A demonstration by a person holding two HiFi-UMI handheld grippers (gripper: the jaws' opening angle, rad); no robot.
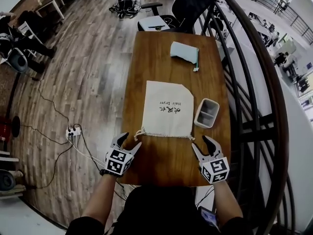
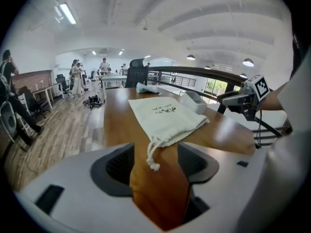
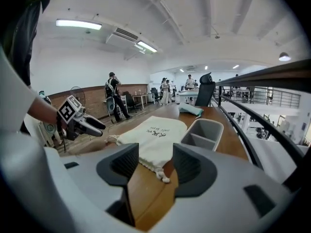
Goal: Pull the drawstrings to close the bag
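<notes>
A cream drawstring bag (image 1: 166, 109) with printed text lies flat in the middle of the wooden table (image 1: 146, 58), its gathered mouth toward me. Short cords with knotted ends stick out at its left corner (image 1: 138, 133) and right corner (image 1: 191, 138). My left gripper (image 1: 131, 140) is open just short of the left cord; in the left gripper view the knot (image 2: 153, 165) lies on the table between the jaws, untouched. My right gripper (image 1: 200, 142) is open beside the right cord, whose knot (image 3: 164, 177) lies just ahead of its jaws. Neither holds anything.
A grey two-compartment tray (image 1: 207, 112) stands right of the bag. A folded teal cloth (image 1: 185, 51) lies at the table's far end, with an office chair (image 1: 186, 6) behind it. A dark railing (image 1: 254, 106) runs along the right. Cables and a power strip (image 1: 73, 131) lie on the floor to the left.
</notes>
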